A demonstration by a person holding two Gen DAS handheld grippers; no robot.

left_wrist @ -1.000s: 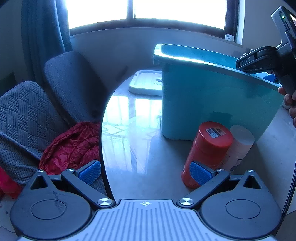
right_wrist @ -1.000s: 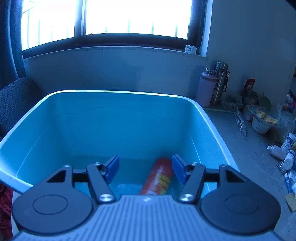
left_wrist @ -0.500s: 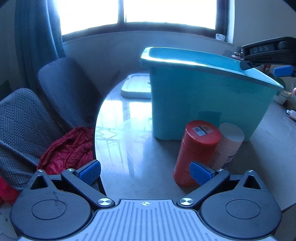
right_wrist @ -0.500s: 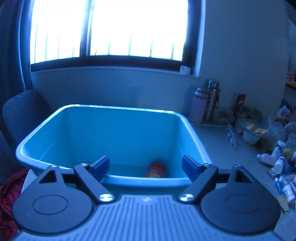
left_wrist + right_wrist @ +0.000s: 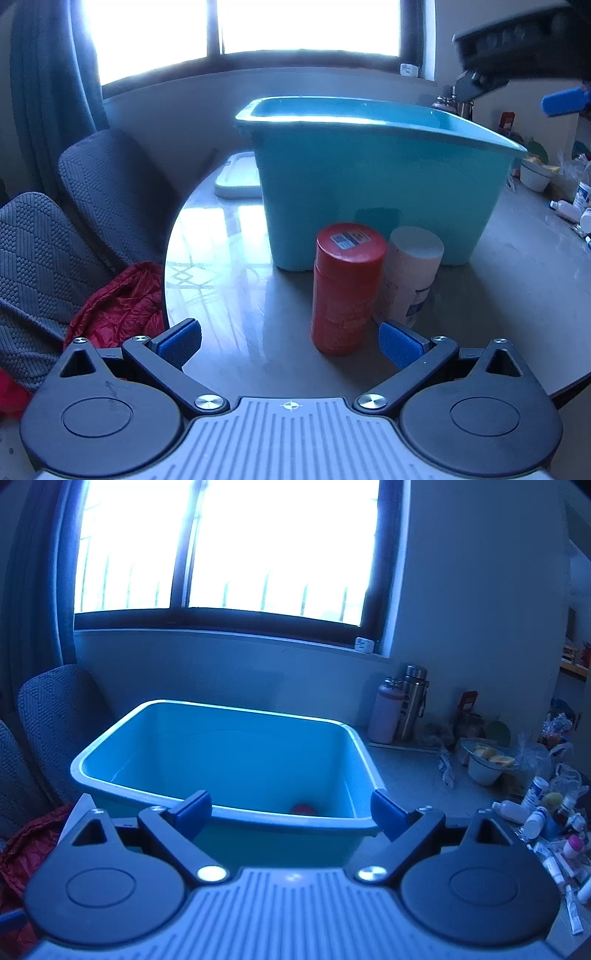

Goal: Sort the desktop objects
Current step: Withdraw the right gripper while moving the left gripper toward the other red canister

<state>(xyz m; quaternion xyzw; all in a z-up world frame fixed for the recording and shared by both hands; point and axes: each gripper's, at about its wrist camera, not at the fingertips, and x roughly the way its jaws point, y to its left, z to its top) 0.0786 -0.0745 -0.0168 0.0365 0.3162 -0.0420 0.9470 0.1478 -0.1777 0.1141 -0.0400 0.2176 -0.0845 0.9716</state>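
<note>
The tub [image 5: 369,192] looks like smooth, slightly glossy plastic, standing on a polished, reflective tabletop [image 5: 221,258]. Beside the tub, the chairs [image 5: 110,192] wear coarse woven cloth, and a crinkled red fabric [image 5: 122,306] has a sheen.

Grey chairs [image 5: 110,192], red cloth [image 5: 122,302], window [image 5: 221,546]

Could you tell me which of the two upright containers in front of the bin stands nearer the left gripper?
The red container, left of the white one, stands slightly nearer the open left gripper.
</note>
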